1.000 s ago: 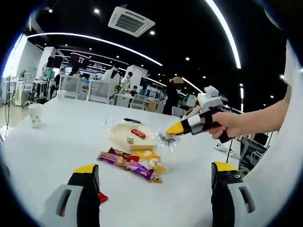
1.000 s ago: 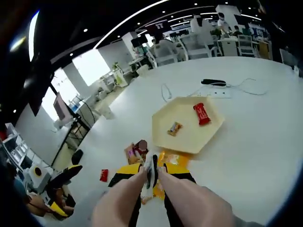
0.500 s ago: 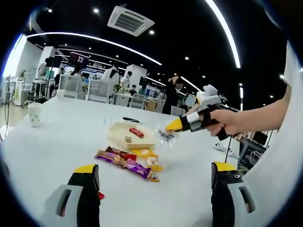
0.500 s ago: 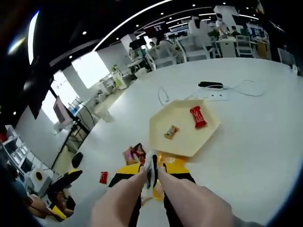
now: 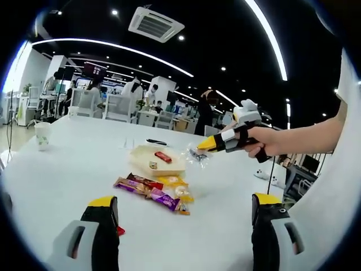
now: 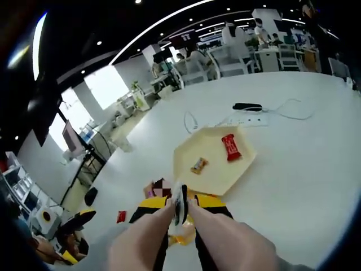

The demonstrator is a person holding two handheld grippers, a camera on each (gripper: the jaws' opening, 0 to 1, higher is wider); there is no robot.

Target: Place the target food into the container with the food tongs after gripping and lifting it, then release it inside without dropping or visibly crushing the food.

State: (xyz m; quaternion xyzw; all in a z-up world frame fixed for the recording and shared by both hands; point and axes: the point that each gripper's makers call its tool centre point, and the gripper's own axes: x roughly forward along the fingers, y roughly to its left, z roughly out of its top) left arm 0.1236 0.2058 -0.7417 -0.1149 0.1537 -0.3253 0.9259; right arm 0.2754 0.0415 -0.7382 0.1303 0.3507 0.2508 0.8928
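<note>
Two snacks already lay in the yellow tray (image 6: pixel 211 164). The right gripper (image 6: pixel 179 204) pinched a clear-wrapped candy (image 5: pixel 197 156) in the air just short of it; letting go early would likely miss. The left gripper (image 5: pixel 186 217) stood wide, empty.

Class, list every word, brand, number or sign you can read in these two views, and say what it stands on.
None can be read.
Red packet in the yellow tray: print too blurred.
Small gold packet in the tray: too small.
Snack wrappers on the white table: lettering blurred.
</note>
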